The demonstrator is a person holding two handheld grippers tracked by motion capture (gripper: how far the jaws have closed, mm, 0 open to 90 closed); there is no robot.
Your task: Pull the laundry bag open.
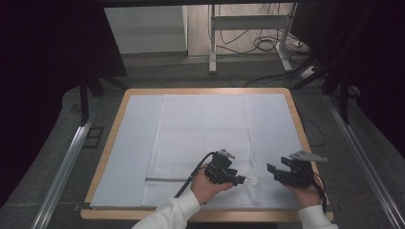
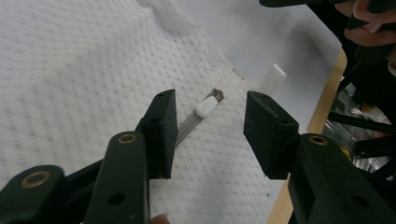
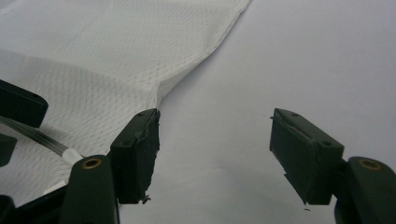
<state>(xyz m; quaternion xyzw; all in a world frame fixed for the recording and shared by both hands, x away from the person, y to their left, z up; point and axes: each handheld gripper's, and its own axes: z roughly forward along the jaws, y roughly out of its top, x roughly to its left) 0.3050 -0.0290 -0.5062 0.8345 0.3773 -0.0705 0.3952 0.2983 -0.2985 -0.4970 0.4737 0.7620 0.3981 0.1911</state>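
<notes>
left gripper [image 2: 210, 123] low over the near end of a white mesh bag [image 1: 203, 133], jaws spread with a clear gap; the white zip pull [image 2: 205, 107] sits on the cloth in that gap, a little ahead of the pads, and neither pad touches it. nothing pinched. the grey zip line [image 2: 187, 127] runs back from the pull under the left-hand jaw. a second small white tab [image 2: 273, 77] lies farther off, close to the bag's corner. in the high view the left gripper [image 1: 239, 180] points toward the bag's near right corner, hand wrapped round its body, cable trailing down toward the sleeve. right gripper [image 3: 215, 140] jaws also spread wide, nothing between them but bare pale sheet [image 3: 303, 60]; the bag's edge lies just beside its left-hand jaw, whether touching i cannot tell. in the high view the right gripper [image 1: 276, 172] hovers just off the bag's right edge, near the table's front, well apart from the zip pull. bag lies flat in the middle of the sheet, long way running away from the person, zip [image 1: 165, 180] crossing its near end. sheet covers a wooden-rimmed table [image 1: 205, 90]. the bag lies flat; whether anything is inside cannot be told. no brand, label or writing readable anywhere on bag, sheet or grippers.
</notes>
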